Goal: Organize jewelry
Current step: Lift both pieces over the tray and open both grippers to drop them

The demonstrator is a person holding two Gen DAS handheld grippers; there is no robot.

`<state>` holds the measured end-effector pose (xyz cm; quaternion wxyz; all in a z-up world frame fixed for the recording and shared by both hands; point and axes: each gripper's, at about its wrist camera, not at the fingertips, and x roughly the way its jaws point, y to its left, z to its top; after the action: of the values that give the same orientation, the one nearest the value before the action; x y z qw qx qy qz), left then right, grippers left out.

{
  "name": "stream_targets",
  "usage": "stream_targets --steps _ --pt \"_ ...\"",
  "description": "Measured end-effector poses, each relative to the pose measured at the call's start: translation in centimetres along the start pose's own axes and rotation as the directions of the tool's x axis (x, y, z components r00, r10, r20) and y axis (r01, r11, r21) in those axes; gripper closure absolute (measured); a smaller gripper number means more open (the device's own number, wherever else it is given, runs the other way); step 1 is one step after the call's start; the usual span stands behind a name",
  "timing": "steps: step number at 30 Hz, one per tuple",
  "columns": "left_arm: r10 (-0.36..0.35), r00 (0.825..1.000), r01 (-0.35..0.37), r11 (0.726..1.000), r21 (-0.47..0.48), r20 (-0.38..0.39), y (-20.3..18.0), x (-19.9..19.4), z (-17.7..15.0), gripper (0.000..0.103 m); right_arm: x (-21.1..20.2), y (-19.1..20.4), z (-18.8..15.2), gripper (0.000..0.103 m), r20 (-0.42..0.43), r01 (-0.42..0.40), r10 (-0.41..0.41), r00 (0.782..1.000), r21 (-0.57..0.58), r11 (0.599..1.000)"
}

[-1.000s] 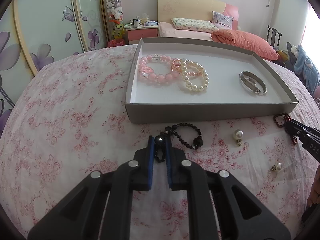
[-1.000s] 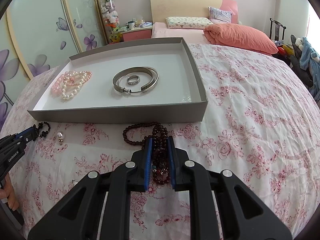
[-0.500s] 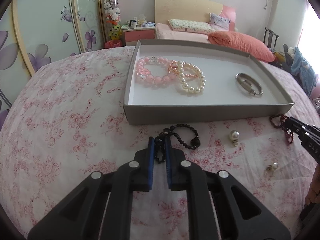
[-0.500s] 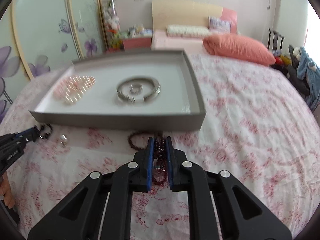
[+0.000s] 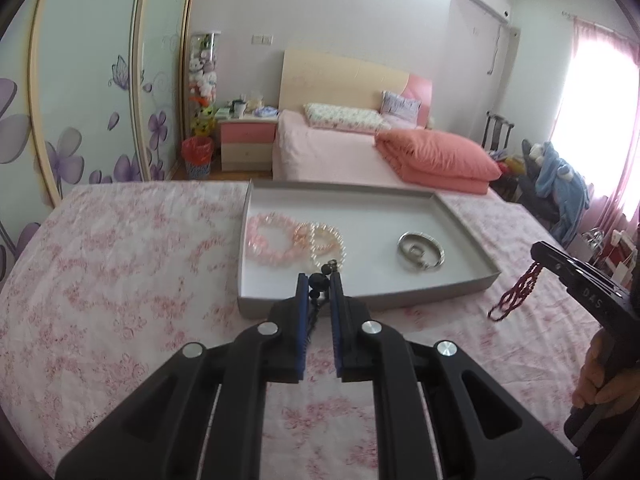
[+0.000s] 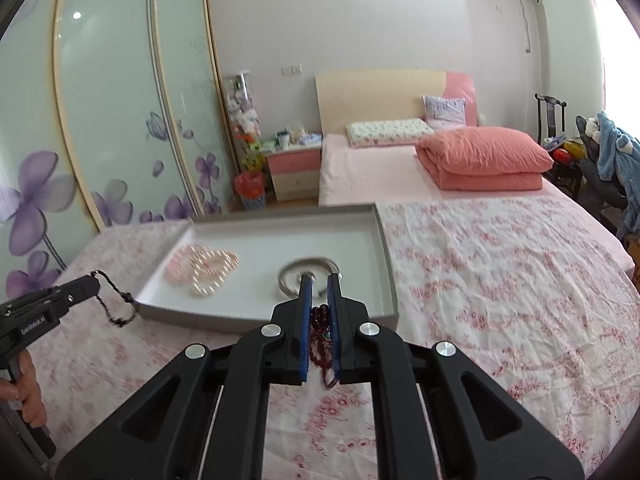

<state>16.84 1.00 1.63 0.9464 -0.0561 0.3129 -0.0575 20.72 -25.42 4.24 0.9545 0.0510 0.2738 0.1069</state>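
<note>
A grey tray (image 5: 360, 300) (image 6: 264, 318) lies on the floral cloth and holds a pink bead bracelet (image 5: 266, 240), a pearl bracelet (image 5: 326, 240) (image 6: 212, 266) and a silver bangle (image 5: 420, 250) (image 6: 308, 272). My left gripper (image 5: 319, 280) is shut on a black bead bracelet (image 5: 318, 282), lifted above the tray's near wall; the bracelet dangles from it in the right wrist view (image 6: 116, 302). My right gripper (image 6: 319, 284) is shut on a dark red bead necklace (image 6: 322, 340), lifted near the tray's right corner; the necklace hangs from it in the left wrist view (image 5: 516, 294).
The cloth-covered surface (image 6: 500, 300) spreads wide around the tray. Beyond it stand a bed with a folded orange quilt (image 6: 480, 160), a pink nightstand (image 5: 248, 140), sliding wardrobe doors at left and a chair with clothes at right.
Both grippers have risen off the cloth, each carrying its string of beads. The black bracelet and the red necklace now hang in the air; the view tilted up toward the room.
</note>
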Motion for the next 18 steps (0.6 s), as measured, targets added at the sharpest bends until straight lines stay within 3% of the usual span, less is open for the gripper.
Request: stream_targets --steps 9,18 --pt "-0.016 0.998 0.016 1.0 0.0 0.057 -1.0 -1.8 1.3 0.092 -2.0 1.5 2.1 0.094 0.09 -0.061 0.062 0.994 -0.013 0.998" --pt "0.008 0.997 -0.008 1.0 -0.003 0.078 -1.1 -1.7 2.1 0.092 -1.9 2.5 3.1 0.094 0.121 -0.08 0.082 0.989 -0.024 0.996"
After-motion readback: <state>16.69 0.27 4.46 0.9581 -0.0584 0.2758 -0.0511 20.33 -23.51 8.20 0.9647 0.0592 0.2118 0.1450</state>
